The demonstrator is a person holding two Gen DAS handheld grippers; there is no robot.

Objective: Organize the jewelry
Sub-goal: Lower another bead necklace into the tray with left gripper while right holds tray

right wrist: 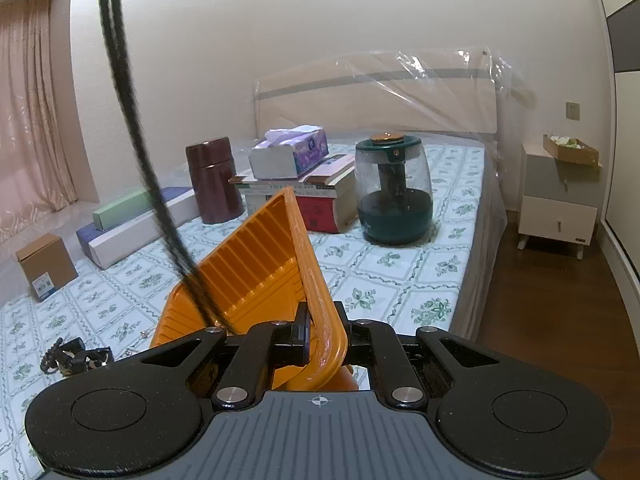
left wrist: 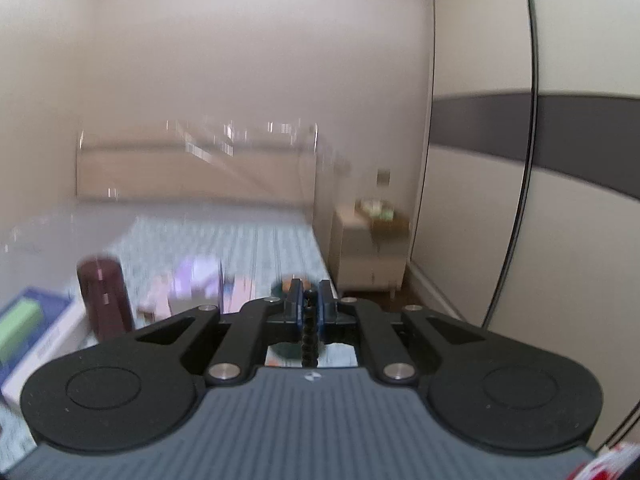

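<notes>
I am clamping the left gripper [left wrist: 308,304] on a black bead strand [left wrist: 310,340]. I am gripping the orange tray [right wrist: 256,264] rim with the right gripper [right wrist: 322,330]; the strand is hanging into it from 11 o'clock. More jewelry [right wrist: 76,356] is lying at 9 o'clock on the bed [right wrist: 392,276].

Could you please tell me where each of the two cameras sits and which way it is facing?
Left wrist: sits on the left gripper, which is shut on a black bead strand; it faces along the bed toward the headboard, blurred.
Right wrist: sits on the right gripper, which is shut on the orange tray; it faces the same headboard.
Shared: the maroon flask, the nightstand, the bed.
</notes>
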